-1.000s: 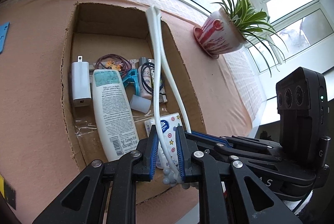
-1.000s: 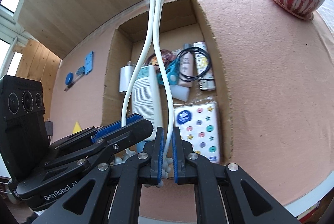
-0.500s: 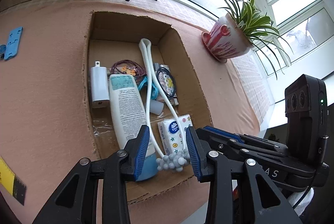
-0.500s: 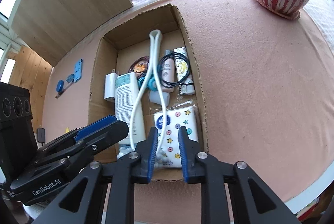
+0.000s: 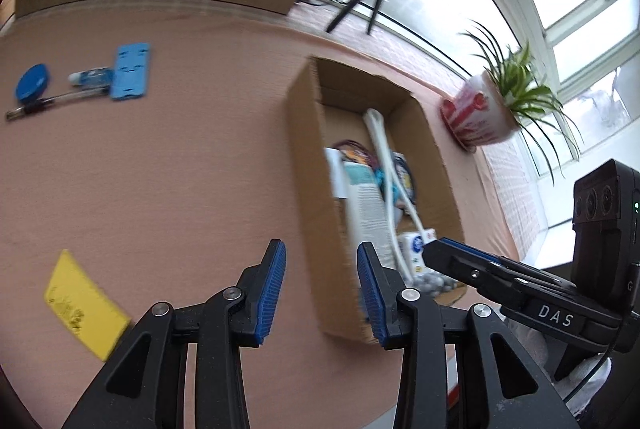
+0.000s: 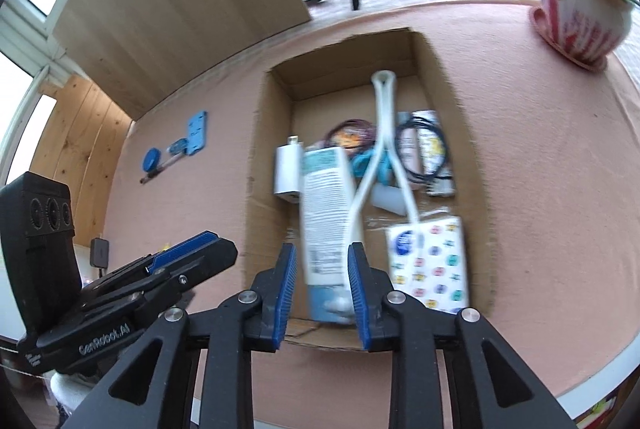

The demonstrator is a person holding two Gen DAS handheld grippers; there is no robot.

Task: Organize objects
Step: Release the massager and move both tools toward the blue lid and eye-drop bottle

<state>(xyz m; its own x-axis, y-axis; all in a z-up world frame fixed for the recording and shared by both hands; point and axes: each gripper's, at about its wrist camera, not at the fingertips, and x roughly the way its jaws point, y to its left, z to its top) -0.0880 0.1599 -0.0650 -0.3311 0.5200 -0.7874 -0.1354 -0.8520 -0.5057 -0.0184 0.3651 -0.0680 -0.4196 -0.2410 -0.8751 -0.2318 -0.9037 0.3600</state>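
Inside the cardboard box [image 6: 256,165], blurred white looped massager [image 6: 384,149] beyond both empty, part-open grippers, left gripper [image 5: 320,289] and right gripper [image 6: 322,293].

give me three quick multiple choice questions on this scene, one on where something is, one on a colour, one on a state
1. Where does the white looped massager lie?
A. in the cardboard box
B. beside the plant pot
C. on the yellow card

2. What colour is the flat card on the table near the left hand-held gripper?
A. green
B. yellow
C. red

3. How do both hand-held grippers stand?
A. each shut on the massager
B. jaws apart, holding nothing
C. each shut on a bottle

Answers:
1 A: it lies across the items inside the cardboard box.
2 B: it shows bright yellow on the pink cloth.
3 B: the left one and the right hand-held gripper have just been opening, nothing pressed between the pads.
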